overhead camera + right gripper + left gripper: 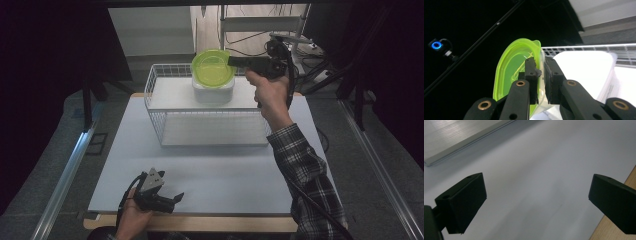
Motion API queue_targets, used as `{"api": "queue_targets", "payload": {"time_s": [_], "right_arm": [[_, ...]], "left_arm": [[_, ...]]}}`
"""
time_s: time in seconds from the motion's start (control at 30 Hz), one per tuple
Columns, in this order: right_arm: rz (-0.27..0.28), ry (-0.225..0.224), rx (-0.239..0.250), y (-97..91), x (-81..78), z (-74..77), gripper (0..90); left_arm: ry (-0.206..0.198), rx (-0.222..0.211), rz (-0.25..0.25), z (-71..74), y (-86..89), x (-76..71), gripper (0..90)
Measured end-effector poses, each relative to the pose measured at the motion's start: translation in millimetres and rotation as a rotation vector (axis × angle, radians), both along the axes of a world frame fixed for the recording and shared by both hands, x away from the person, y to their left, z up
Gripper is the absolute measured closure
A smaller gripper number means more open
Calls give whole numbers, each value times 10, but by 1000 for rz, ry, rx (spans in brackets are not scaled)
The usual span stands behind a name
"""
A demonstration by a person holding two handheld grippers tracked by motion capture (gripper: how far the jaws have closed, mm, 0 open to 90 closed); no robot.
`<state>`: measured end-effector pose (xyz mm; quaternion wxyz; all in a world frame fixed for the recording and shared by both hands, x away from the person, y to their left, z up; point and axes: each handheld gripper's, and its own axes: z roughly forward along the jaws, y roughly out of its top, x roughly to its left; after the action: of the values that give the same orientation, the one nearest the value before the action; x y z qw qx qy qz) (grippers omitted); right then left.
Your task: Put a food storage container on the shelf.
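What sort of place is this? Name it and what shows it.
Probably a lab recording station, not a home: a white work board between metal rails, dark curtains around it, and a camera with a blue ring light.

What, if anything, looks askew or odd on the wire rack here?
Nothing is spilled or damaged. The green lid is off its white container on the wire rack, tilted up on edge, but that is because the right claw grips its rim. The left claw is open near the table's front edge.
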<state>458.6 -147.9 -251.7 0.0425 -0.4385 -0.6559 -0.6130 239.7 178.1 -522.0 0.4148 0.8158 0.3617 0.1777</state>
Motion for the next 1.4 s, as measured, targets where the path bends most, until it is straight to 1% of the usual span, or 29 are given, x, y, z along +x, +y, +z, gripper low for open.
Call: {"api": "queue_targets", "payload": {"time_s": [0.1,0.3,0.4,0.47,0.57,0.6,0.63,0.77,0.87,1.0,1.17,1.27,1.4], "right_arm": [[-33,3,-8,31,84,-7,821],[-79,29,4,70,213,-47,821],[-95,37,2,90,255,-66,821],[-97,46,9,104,279,-85,820],[-101,64,6,139,310,-114,819],[-100,64,1,143,316,-122,818],[-101,69,7,149,322,-127,816],[-111,62,-2,164,327,-128,805],[-129,51,-27,181,325,-126,791],[-149,48,-43,194,333,-135,751],[-155,52,-42,195,348,-154,732],[-160,56,-46,193,358,-163,700],[-151,65,-43,174,379,-178,673]], "left_arm": [[-2,1,-2,0,1,1,12],[2,1,-5,-3,0,3,12],[3,2,-6,-4,-1,3,12],[3,4,-7,-5,-2,3,12],[3,6,-8,-5,-4,2,12],[3,6,-8,-5,-5,2,12],[3,6,-9,-6,-5,2,12],[6,8,-10,-9,-9,2,12],[6,9,-12,-9,-11,1,12],[5,12,-13,-8,-11,1,12],[5,13,-14,-10,-12,2,12],[7,14,-15,-12,-16,1,12],[7,15,-15,-13,-18,1,12]]}}
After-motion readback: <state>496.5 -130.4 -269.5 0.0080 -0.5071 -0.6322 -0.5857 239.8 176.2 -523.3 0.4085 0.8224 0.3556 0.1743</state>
